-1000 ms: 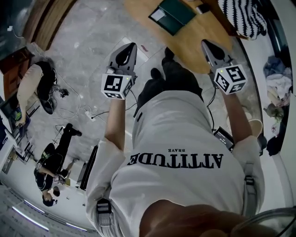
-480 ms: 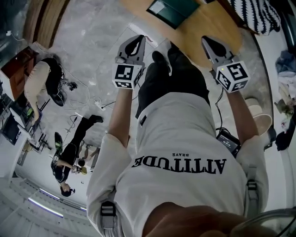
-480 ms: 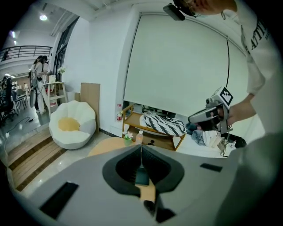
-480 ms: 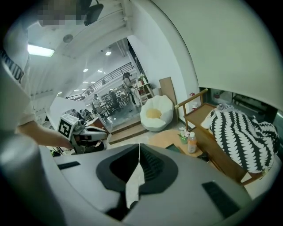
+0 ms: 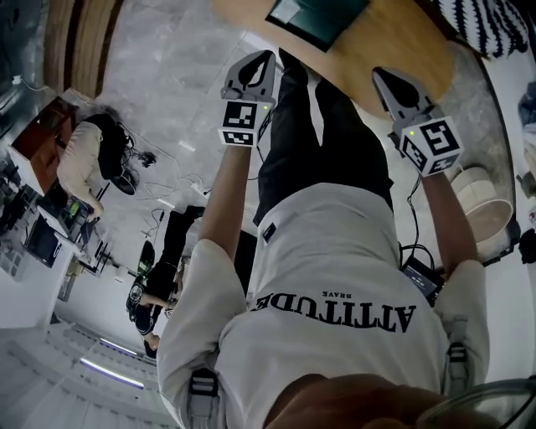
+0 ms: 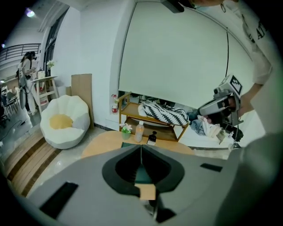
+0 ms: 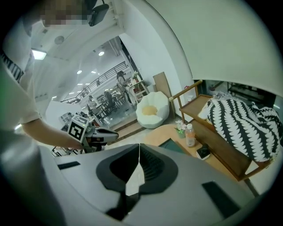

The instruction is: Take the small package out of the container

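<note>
Jaws pressed together, empty, on my left gripper (image 5: 266, 57) and right gripper (image 5: 381, 75). Both point toward green container (image 5: 318, 18) on round wooden table (image 5: 394, 46), neither touching it. I can't make out the package.

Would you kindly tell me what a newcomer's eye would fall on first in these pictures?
Two marker-cubed grippers, the left gripper and right gripper, both shut and empty, reach out past the person's white T-shirt. Ahead stands a round wooden table bearing a dark green container, with a zigzag-striped cloth behind it.
</note>
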`<state>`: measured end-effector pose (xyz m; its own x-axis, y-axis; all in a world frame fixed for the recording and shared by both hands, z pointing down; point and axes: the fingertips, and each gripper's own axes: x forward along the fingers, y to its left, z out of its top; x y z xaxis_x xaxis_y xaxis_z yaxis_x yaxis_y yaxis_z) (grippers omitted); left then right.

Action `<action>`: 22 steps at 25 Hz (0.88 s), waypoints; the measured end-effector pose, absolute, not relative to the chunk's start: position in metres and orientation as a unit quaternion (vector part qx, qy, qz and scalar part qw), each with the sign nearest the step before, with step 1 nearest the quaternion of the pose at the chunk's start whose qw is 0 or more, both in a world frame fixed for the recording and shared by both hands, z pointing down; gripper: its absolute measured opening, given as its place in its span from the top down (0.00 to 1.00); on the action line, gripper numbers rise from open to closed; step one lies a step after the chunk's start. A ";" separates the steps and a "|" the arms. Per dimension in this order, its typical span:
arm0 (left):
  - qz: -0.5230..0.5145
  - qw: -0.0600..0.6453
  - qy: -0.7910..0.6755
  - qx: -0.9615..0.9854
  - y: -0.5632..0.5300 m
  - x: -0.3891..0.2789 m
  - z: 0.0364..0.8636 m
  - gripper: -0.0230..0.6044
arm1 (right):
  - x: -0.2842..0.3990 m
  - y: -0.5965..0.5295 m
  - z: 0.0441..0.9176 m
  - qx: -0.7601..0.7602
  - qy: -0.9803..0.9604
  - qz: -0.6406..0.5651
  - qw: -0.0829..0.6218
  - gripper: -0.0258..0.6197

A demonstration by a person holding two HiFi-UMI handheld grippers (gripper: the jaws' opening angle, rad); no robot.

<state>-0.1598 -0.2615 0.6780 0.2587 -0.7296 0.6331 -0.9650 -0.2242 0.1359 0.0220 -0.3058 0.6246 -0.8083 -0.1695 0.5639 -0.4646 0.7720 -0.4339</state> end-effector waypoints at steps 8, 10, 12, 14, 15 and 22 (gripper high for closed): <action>0.272 0.282 -0.497 0.775 -0.302 -0.161 0.770 0.92 | 0.003 -0.312 0.658 0.207 -0.888 0.320 0.256 0.93; 0.285 0.288 -0.480 0.778 -0.306 -0.168 0.801 0.92 | -0.008 -0.308 0.675 0.217 -0.883 0.329 0.254 0.93; 0.299 0.294 -0.466 0.779 -0.310 -0.175 0.830 0.92 | -0.017 -0.306 0.689 0.227 -0.879 0.337 0.252 0.93; 0.315 0.300 -0.451 0.780 -0.315 -0.181 0.856 0.92 | -0.024 -0.306 0.701 0.238 -0.874 0.343 0.249 0.93; 0.323 0.303 -0.443 0.779 -0.317 -0.182 0.869 0.92 | -0.025 -0.306 0.705 0.245 -0.871 0.348 0.248 0.93; 0.395 0.316 -0.403 0.762 -0.337 -0.188 0.953 0.85 | -0.023 -0.316 0.739 0.290 -0.846 0.382 0.232 0.93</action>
<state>-0.1881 -0.3372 0.9525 0.3629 -0.3656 0.8571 -0.8650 -0.4743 0.1639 -0.0229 -0.3161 0.7392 -0.7234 -0.3140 0.6149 -0.6687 0.5403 -0.5108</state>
